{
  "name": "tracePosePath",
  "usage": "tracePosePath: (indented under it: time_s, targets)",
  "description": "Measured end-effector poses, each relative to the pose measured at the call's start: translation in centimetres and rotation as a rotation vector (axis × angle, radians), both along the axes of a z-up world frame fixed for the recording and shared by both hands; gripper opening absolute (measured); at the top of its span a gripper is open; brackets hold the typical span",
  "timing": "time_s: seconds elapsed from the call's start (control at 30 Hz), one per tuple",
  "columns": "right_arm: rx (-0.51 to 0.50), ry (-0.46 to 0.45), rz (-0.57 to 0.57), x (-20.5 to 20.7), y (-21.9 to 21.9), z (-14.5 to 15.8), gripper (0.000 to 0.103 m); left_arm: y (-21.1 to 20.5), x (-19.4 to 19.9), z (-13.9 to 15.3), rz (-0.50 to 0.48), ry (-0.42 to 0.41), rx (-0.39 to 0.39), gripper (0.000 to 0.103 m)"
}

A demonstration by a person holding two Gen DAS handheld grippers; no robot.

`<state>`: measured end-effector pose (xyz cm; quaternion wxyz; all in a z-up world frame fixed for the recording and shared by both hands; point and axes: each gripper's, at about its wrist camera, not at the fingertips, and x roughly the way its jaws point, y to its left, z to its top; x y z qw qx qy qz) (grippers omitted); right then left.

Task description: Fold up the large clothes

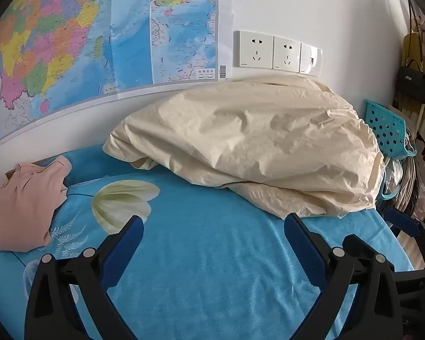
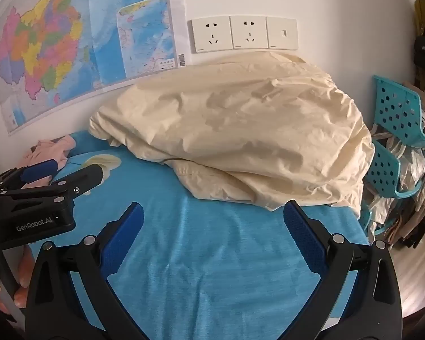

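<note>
Left gripper (image 1: 214, 228) and right gripper (image 2: 214, 216) both spread wide and empty above blue bedsheet (image 1: 212, 255), crumpled cream garment (image 1: 252, 141) heaped by wall, pink cloth (image 1: 25, 204) at left

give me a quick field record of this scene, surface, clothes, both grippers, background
surface: blue bedsheet with a pale flower print
main pile: cream fabric, crumpled in a heap against the wall, unfolded
second garment: pink garment, bunched at the sheet's left edge
left gripper: open, empty, over bare sheet, short of the cream heap
right gripper: open, empty, also short of the heap
wall: map, wall sockets
right side: teal baskets
</note>
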<state>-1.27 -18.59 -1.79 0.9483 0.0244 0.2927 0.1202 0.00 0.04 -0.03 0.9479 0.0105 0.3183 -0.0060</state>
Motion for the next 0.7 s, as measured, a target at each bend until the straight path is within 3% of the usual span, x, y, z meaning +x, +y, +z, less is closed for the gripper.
tracePosePath:
  time_s: [0.07, 0.23, 0.7]
  targets:
    - [0.02, 0.042, -0.006, 0.9, -0.7, -0.1, 0.097, 0.0, -0.1, 0.0, -0.003, 0.0, -0.003, 0.096]
    - [-0.022, -0.008, -0.019, 0.3, -0.2, -0.1, 0.097, -1.2, -0.2, 0.0, -0.007, -0.011, 0.013, 0.096]
    - [-0.049, -0.008, -0.031, 0.4, -0.1, 0.1, 0.097, -0.6, 0.4, 0.2, -0.001, -0.012, -0.008, 0.096]
